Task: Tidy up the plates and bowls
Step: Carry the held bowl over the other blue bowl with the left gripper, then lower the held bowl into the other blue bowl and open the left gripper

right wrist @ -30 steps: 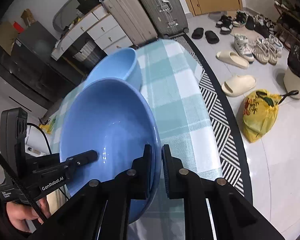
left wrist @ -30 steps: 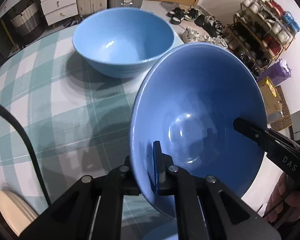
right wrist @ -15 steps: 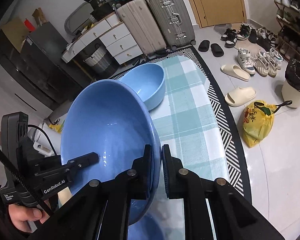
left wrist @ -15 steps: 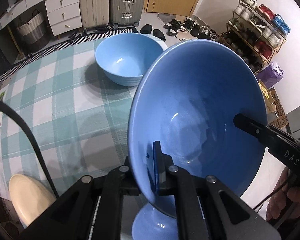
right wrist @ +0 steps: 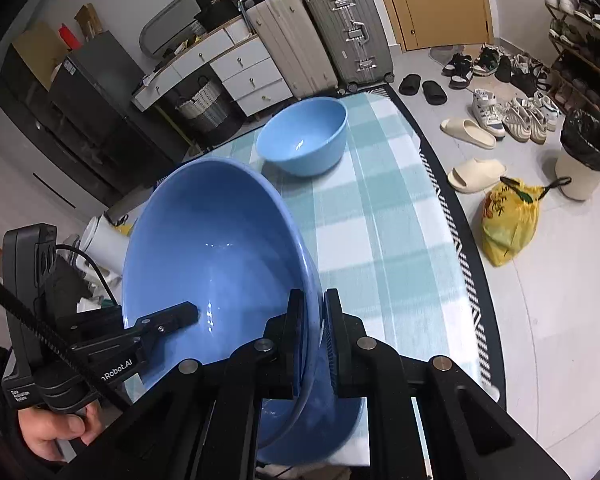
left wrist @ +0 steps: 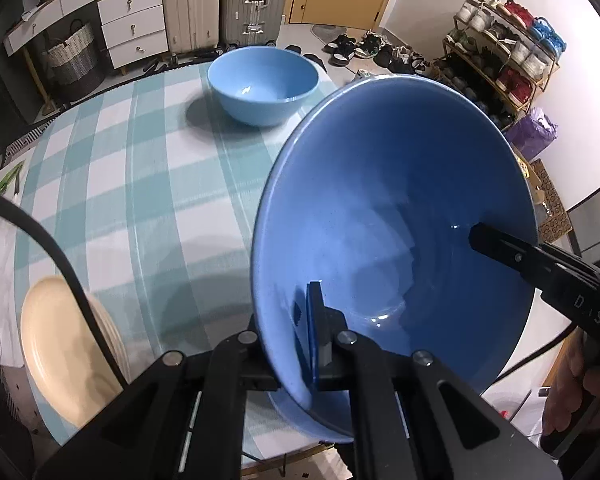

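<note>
A big blue bowl (left wrist: 380,200) (right wrist: 220,248) hangs tilted above the checked table (left wrist: 140,180) (right wrist: 380,240), held from both sides. My left gripper (left wrist: 298,332) is shut on its left rim, one finger inside the bowl. My right gripper (right wrist: 314,332) is shut on the opposite rim. Each view also shows the other gripper's finger reaching into the bowl. A smaller light blue bowl (left wrist: 264,84) (right wrist: 304,136) stands upright at the far end of the table. A cream plate (left wrist: 60,344) lies near the left edge. Another blue dish (right wrist: 320,428) lies on the table below the held bowl.
Beyond the table stand suitcases (right wrist: 348,28) and a white drawer unit (left wrist: 132,24). Shoes and slippers (right wrist: 476,172), a yellow bag (right wrist: 508,216) and a lined bin (right wrist: 584,152) are on the floor at the right. A shoe rack (left wrist: 504,44) lines the wall. A black cable (left wrist: 40,240) crosses the left view.
Both grippers have risen and drawn back from the light blue bowl, carrying the big blue bowl between them. More of the table and the cream plate now show.
</note>
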Motion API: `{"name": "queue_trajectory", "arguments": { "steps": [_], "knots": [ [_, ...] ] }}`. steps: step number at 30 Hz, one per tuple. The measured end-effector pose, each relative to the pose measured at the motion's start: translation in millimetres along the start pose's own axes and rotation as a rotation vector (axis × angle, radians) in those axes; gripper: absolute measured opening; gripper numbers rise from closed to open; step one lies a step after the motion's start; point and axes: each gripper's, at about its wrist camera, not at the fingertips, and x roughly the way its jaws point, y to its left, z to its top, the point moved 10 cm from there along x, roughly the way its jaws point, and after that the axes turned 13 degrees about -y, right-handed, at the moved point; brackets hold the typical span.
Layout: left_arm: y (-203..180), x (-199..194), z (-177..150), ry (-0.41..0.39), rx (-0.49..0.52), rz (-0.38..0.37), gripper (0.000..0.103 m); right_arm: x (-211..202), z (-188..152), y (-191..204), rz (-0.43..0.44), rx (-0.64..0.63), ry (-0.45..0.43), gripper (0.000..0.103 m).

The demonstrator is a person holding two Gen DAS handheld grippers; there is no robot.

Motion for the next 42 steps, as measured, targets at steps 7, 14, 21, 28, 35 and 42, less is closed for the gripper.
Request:
{"name": "queue_trajectory", "arguments": {
  "steps": [7, 14, 21, 28, 35, 42],
  "knots": [
    [-2.0, -1.2, -41.8, -0.030, 0.037, 0.034, 0.007, -3.8, -43.3, -2.0, 0.010, 0.014, 0.021, 0.010],
    [-3.8, 5.6, -65.7, -0.034, 0.036, 0.036, 0.007, -1.4, -60.6, -9.7, -0.002, 0.021, 0.040, 0.010],
    [-4.9, 10.3, -78.3, -0.024, 0.053, 0.041, 0.008, 4.3, -73.6, -12.0, -0.019, 0.000, 0.059, 0.010],
    [-1.0, 15.3, -89.7, -0.012, 0.058, 0.049, 0.008, 11.7, -83.3, -10.9, -0.033, -0.026, 0.076, 0.010],
    [-0.1, 21.9, -94.6, -0.022, 0.086, 0.069, 0.008, 18.8, -91.5, -14.4, -0.065, -0.062, 0.093, 0.010],
    [-2.4, 26.7, -95.0, -0.033, 0.135, 0.093, 0.010, 20.2, -93.7, -17.8, -0.088, -0.097, 0.091, 0.010]
  ]
}}
